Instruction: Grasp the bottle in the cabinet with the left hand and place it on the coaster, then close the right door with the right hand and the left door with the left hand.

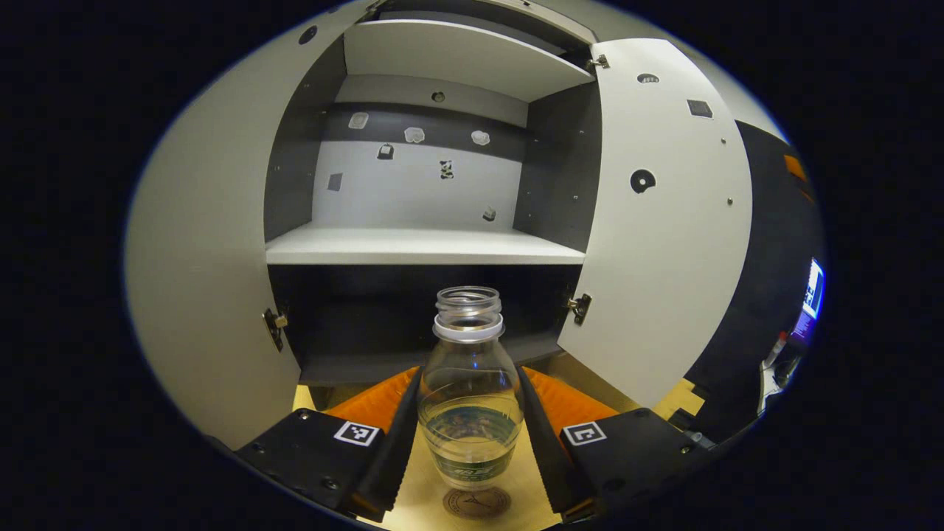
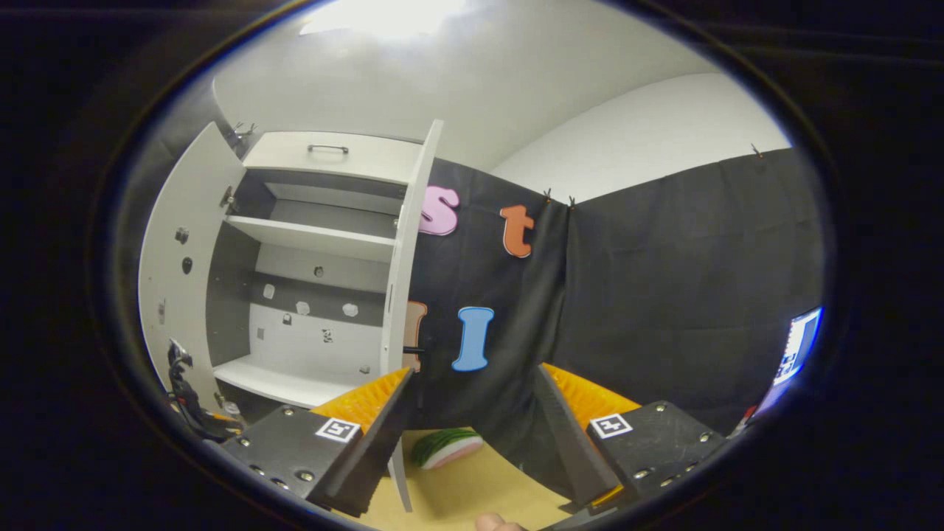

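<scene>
Left gripper view has the bottle [image 1: 470, 398] standing upright between the two fingers of the left gripper [image 1: 470, 442], its long axis vertical and its open neck toward the cabinet [image 1: 435, 243]. Both fingers lie close against the bottle's sides and appear to pinch it, though true contact on each side cannot be confirmed from this angle. Directly beneath the bottle's base sits the coaster [image 1: 476, 503], a round disc on the table [image 1: 420, 479]; whether the base is touching it or just above it cannot be told. The bottle is out of the cabinet, and placement appears to be at its final stage, with release pending. Both doors stand open: the left door [image 1: 214, 243] swung wide on one side, the right door [image 1: 664, 214] on the other. Right gripper view shows the right gripper [image 2: 472, 435] with fingers spread and nothing between them, the right door's edge [image 2: 409, 251] lying ahead and slightly left of it. That gripper is judged the nearer to this door, and a sweep leftward against its outer face would close it.
</scene>
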The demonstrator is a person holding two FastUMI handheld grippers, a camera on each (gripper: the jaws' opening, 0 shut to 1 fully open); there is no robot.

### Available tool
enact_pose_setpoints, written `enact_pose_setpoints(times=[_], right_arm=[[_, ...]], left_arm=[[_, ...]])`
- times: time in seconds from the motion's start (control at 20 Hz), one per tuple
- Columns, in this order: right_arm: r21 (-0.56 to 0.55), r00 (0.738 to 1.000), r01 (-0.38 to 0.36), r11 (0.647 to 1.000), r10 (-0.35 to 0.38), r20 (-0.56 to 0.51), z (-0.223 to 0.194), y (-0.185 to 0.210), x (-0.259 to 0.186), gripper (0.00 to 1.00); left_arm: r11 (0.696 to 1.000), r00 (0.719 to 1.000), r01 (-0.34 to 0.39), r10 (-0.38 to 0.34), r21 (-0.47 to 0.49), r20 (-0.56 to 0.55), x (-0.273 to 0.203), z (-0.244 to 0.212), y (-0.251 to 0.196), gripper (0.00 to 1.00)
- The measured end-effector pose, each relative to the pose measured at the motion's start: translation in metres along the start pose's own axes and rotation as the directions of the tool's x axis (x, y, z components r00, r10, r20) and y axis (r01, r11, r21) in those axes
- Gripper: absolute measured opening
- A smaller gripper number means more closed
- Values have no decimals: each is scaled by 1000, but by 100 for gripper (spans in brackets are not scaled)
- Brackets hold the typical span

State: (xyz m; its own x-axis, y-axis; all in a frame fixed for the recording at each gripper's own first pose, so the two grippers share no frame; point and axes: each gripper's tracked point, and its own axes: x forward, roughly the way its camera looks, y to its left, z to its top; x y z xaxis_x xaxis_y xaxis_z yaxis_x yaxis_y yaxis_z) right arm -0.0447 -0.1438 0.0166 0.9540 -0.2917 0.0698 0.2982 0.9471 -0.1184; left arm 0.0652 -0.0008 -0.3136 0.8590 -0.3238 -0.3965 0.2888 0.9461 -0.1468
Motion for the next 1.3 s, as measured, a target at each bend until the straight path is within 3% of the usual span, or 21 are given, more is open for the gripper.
enact_pose_setpoints(times=[0.5, 0.95, 1.3], right_arm=[[-57, 999, 44, 997, -44, -4, 1, -13, -10, 98], [-75, 1000, 8, 997, -9, -19, -8, -2, -8, 98], [-92, 999, -32, 995, 29, -25, -14, 13, -3, 96]], left_arm=[[999, 987, 25, -29, -24, -160, 9, -100, -1, 76], [999, 996, -26, 23, -33, -80, 3, -115, 4, 79], [996, 995, -32, 25, -79, -98, -14, -121, -1, 82]])
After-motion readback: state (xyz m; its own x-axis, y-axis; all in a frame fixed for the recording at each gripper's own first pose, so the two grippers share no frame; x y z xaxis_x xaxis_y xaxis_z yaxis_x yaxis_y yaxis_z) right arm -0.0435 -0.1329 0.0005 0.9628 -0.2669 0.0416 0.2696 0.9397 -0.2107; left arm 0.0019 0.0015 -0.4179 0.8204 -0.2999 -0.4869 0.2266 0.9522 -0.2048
